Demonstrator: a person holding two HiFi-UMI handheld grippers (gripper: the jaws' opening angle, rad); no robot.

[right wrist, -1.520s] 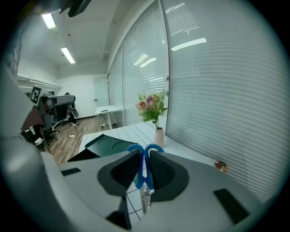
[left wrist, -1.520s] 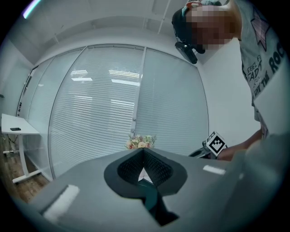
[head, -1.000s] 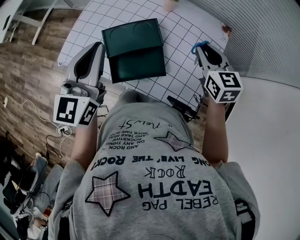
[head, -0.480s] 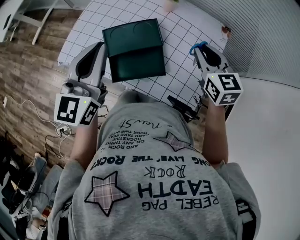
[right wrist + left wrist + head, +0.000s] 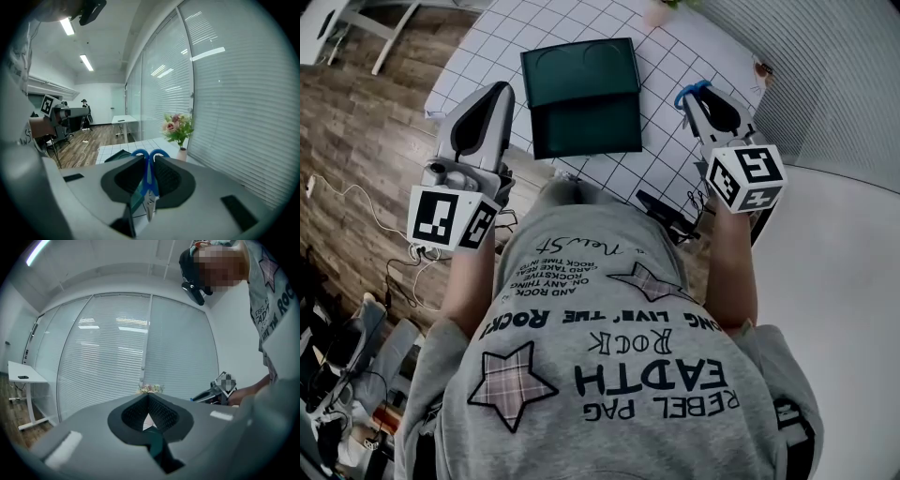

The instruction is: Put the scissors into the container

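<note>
A dark green container [image 5: 583, 101] with its lid folded open lies on the white gridded table [image 5: 675, 66]. My right gripper [image 5: 689, 97] hovers over the table to the container's right, shut on the blue-handled scissors [image 5: 695, 89]. In the right gripper view the blue handle loops [image 5: 150, 153] poke out past the jaws and the steel blades [image 5: 149, 206] point back at the camera; the container [image 5: 119, 156] shows low on the left. My left gripper [image 5: 494, 94] hangs at the container's left edge, its pads [image 5: 159, 411] together with nothing between them.
A small vase of flowers [image 5: 178, 129] stands at the table's far end by the blinds. A black object [image 5: 667, 216] sits at the table's near edge by the person's chest. Wood floor with cables [image 5: 356, 202] lies to the left, and a white desk [image 5: 123, 121] stands farther off.
The head view has shifted, so table and container sit a little further right in frame. The right gripper with the scissors has edged slightly forward. The left gripper has hardly moved.
</note>
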